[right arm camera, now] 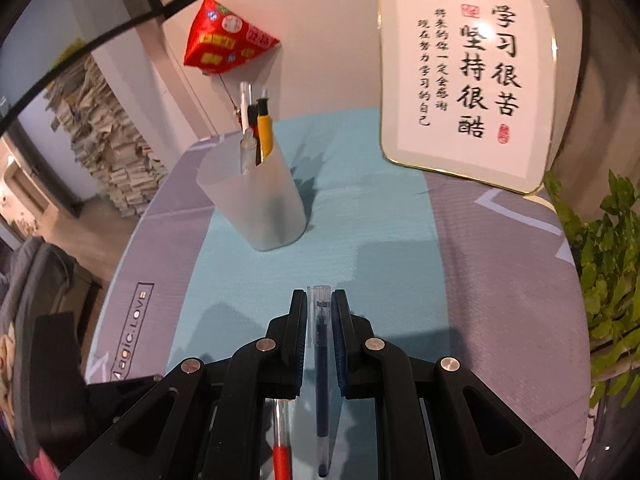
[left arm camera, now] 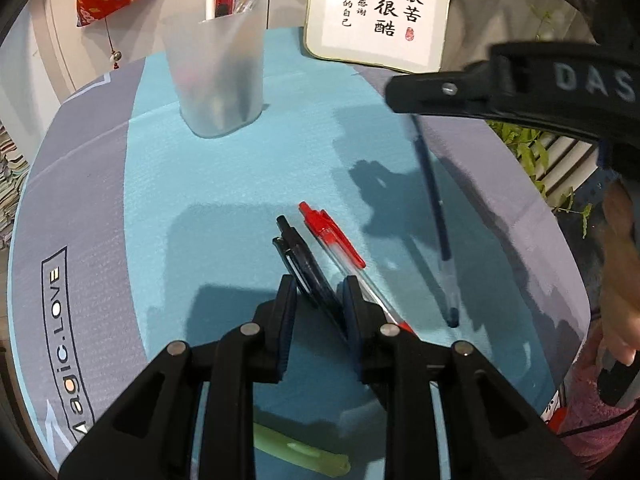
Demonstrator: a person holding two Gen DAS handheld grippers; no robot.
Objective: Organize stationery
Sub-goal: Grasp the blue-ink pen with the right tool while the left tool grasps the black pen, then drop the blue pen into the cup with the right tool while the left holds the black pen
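A frosted pen cup (left arm camera: 218, 76) with several pens stands on the blue mat (left arm camera: 224, 184); it also shows in the right wrist view (right arm camera: 256, 204). My left gripper (left arm camera: 320, 292) is low over the mat, its fingers either side of two black pens (left arm camera: 304, 268) lying there, not closed on them. A red pen (left arm camera: 340, 252) lies just to their right. My right gripper (right arm camera: 319, 304) is shut on a blue pen (right arm camera: 321, 364) and holds it above the mat; in the left wrist view that blue pen (left arm camera: 434, 208) hangs from it.
A framed calligraphy sign (right arm camera: 468, 80) leans at the back right. A red pouch (right arm camera: 224, 40) hangs at the back left. A green plant (right arm camera: 608, 248) is at the right edge. A pale green pen (left arm camera: 300, 452) lies below my left gripper.
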